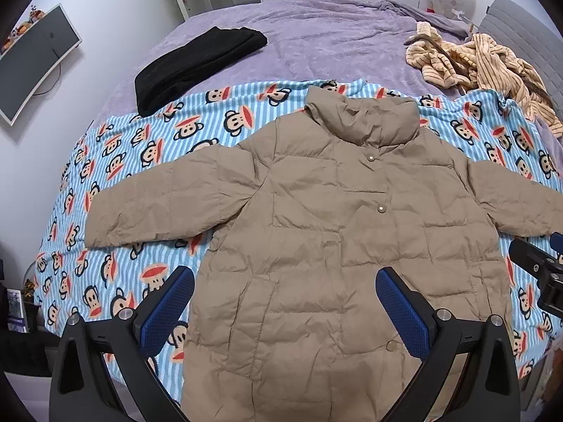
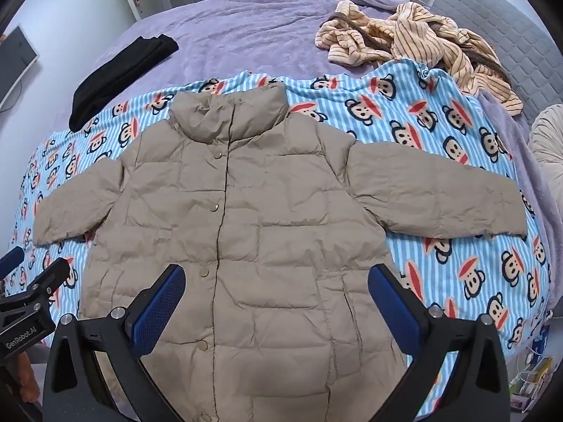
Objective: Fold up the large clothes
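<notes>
Your tan puffer jacket (image 1: 316, 232) lies flat and face up on the blue striped monkey blanket (image 1: 116, 161), snapped closed, collar away from you, both sleeves spread outward. You hold your left gripper (image 1: 285, 302) and right gripper (image 2: 276, 299) above its lower body, each with its 2 fingers spread wide, pinching nothing.

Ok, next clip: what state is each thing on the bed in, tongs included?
Tan puffer jacket: spread flat, front up, snapped shut, sleeves out.
Black garment: folded.
Striped fleece garment: crumpled heap.
Monkey-print blanket: spread under jacket.
Left tongs: open, empty.
Right tongs: open, empty.
</notes>
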